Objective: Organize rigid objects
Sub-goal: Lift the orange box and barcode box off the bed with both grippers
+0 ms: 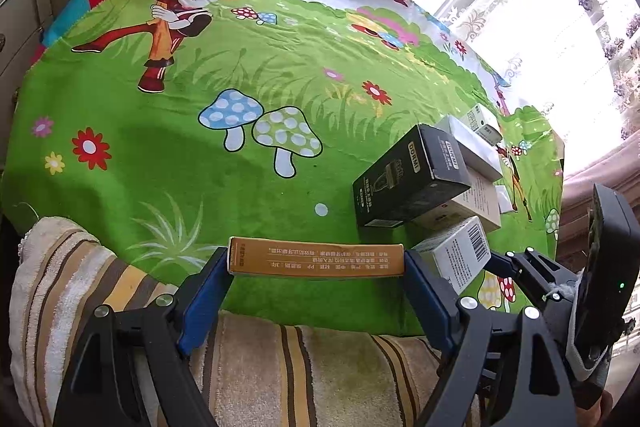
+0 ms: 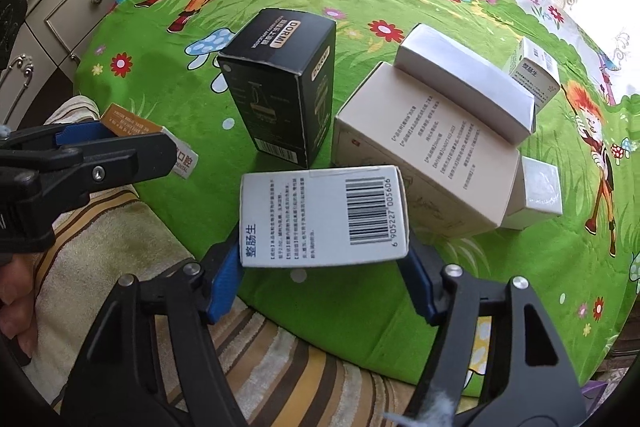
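Where boxes (image 2: 432, 131) cluster, open cloth (image 1: 160, 147) leftward

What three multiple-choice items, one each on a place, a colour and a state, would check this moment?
1. The white cardboard box with a barcode sits:
A. between the right tongs' fingers
B. on top of the black carton
C. in a drawer

2. The upright cardboard carton marked DORMI is:
A. red
B. black
C. blue

3. The left tongs are:
A. open and empty
B. shut on the black carton
C. shut on a flat orange cardboard carton

Key: 
1 A, the white cardboard box with a barcode spans the gap of the right tongs. 
2 B, the upright cardboard carton marked DORMI has black faces. 
3 C, the left tongs press both blue pads on the flat orange cardboard carton.
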